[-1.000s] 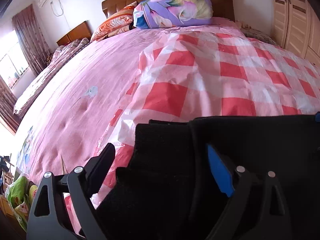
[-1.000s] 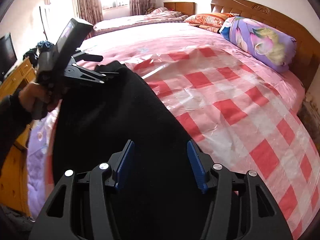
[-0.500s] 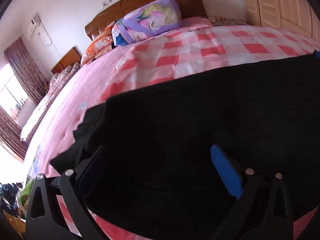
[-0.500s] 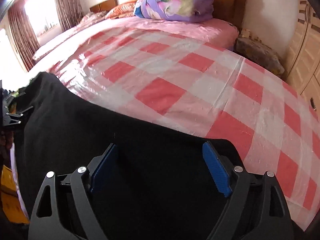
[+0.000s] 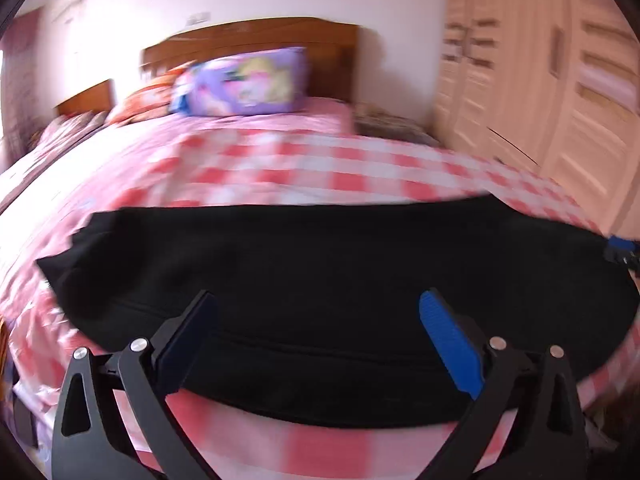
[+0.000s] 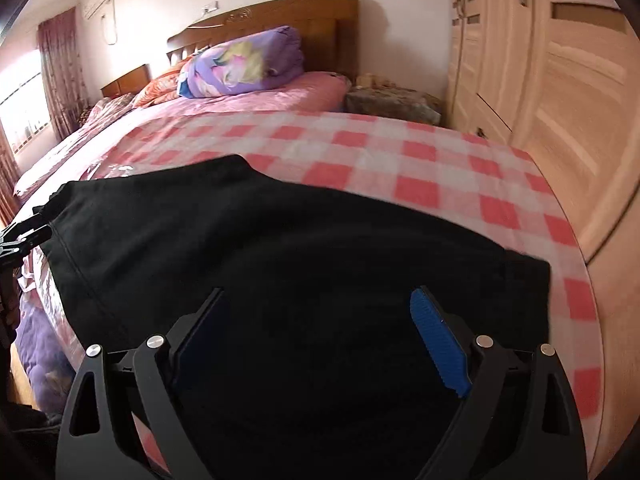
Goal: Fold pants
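Black pants (image 6: 288, 264) lie spread across the red-and-white checked sheet (image 6: 400, 160) in the middle of the frame. At the bottom, the right gripper (image 6: 320, 332) hangs over them with its blue-padded fingers (image 6: 438, 344) wide apart. A purple floral pillow (image 6: 244, 64) sits upper centre against the wooden headboard (image 6: 280, 12).

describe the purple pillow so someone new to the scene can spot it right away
Start at the wooden headboard at the far end of the bed. Against it, on the pink sheet, lies the purple pillow, bulky and printed with pale yellow and pink flowers. The orange patterned pillow to its left is flatter; nothing else there is purple and floral.
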